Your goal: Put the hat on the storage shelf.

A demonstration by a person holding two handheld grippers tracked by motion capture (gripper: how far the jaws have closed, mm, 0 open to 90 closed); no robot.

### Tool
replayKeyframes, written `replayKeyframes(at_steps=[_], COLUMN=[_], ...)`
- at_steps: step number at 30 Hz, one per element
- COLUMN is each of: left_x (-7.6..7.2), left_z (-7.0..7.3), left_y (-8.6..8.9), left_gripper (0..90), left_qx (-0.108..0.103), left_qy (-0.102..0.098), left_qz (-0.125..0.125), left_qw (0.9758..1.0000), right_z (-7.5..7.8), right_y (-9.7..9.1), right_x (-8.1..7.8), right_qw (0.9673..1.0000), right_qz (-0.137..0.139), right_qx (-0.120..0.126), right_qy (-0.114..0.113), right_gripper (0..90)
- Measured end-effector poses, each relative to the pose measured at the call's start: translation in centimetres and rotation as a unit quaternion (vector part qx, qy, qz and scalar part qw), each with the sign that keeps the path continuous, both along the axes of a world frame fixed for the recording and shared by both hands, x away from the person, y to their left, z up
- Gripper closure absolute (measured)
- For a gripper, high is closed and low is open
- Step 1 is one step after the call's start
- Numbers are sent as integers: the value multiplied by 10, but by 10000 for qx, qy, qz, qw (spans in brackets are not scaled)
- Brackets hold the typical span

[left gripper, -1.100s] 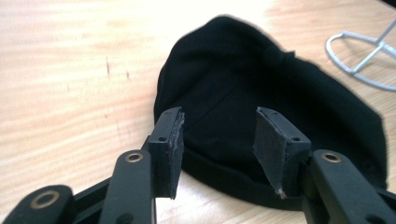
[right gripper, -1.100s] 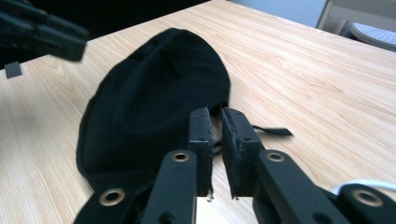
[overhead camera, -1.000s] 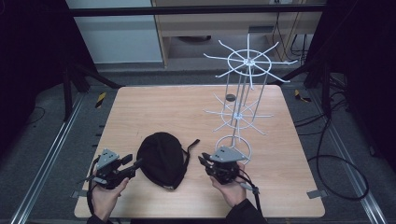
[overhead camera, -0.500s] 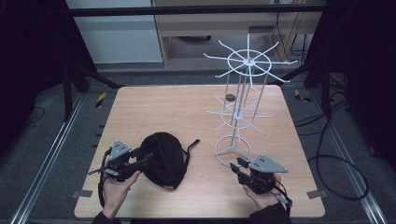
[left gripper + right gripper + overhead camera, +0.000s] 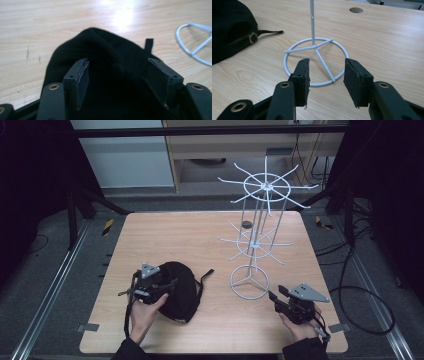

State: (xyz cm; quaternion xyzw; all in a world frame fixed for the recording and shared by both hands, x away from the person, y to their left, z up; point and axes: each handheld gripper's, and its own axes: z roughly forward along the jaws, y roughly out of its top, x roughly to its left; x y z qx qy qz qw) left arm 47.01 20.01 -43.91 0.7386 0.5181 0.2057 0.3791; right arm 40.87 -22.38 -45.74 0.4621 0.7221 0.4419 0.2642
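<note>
A black cap (image 5: 182,292) lies crown up on the wooden table (image 5: 165,235), near its front left. My left gripper (image 5: 170,284) reaches over the cap's left side. In the left gripper view the jaws of my left gripper (image 5: 117,62) stand wide apart, having just been opening; the cap (image 5: 100,50) sits between them with no pad pressing on it. My right gripper (image 5: 273,296) hovers at the front right. In the right gripper view my right gripper (image 5: 327,62) is open with nothing between its jaws, which have just been opening, and it faces the base ring (image 5: 315,61) of the white wire rack (image 5: 257,240).
The rack's spokes spread wide at two heights above the table's right half. The cap's strap and brass buckle (image 5: 252,37) point toward the rack's base. A small dark disc (image 5: 246,224) lies behind the rack. A metal frame rail (image 5: 50,290) runs along the table's left.
My left gripper moved right onto the cap and its jaws widened. My right gripper moved right, from beside the cap's strap to the front right of the rack base, and opened.
</note>
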Motion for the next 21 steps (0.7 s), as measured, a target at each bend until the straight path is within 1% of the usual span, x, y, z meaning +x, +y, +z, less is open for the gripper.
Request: replayKeyframes(at_steps=[2,5,6,7,8,9,10,11,12,13,14,16,17,19,21], left_x=[3,5,7,7,8,10,10,10,11,10,10,9,9,8,7], left_z=[-3,-7,-11,-11,-14,-17,-17,-18,-18,-17,-16,-14,-11,-10,-6], left_y=[-3,-6,-7,-7,-7,-5,-5,-3,-2,0,1,6,11,13,16], left_gripper=[348,393,457,501,501,600,633,633,658,712,712,758,773,777,781], left_qx=[72,94,157,157,168,107,107,50,8,-16,-28,-81,-188,-216,-256], left_qy=[116,178,287,287,337,427,427,457,457,446,419,374,351,339,282], left_qz=[32,89,136,136,164,177,177,206,219,233,265,317,335,349,348], left_qw=[9999,9998,9994,9994,9992,9989,9989,9987,9987,9987,9988,9988,9986,9986,9987], right_z=[-2,-4,-5,-5,-6,-7,-7,-7,-6,-7,-7,-8,-9,-9,-9], right_y=[0,0,-1,-1,-2,-3,-3,-3,-4,-5,-5,-6,-6,-6,-6], right_x=[2,3,4,4,5,5,5,5,5,6,6,6,7,7,7], right_qw=[10000,9999,9999,9999,9999,9998,9998,9998,9998,9998,9998,9998,9998,9997,9997], right_qz=[0,-15,-28,-28,-26,-48,-48,-52,-68,-71,-71,-86,-87,-94,-83], right_qx=[-42,-78,-80,-80,-87,-64,-64,-66,-49,-65,-65,-78,-99,-99,-109], right_qy=[24,85,118,118,129,155,155,156,183,167,167,175,179,187,200], right_gripper=[548,544,544,544,544,545,545,545,546,548,548,551,553,555,559])
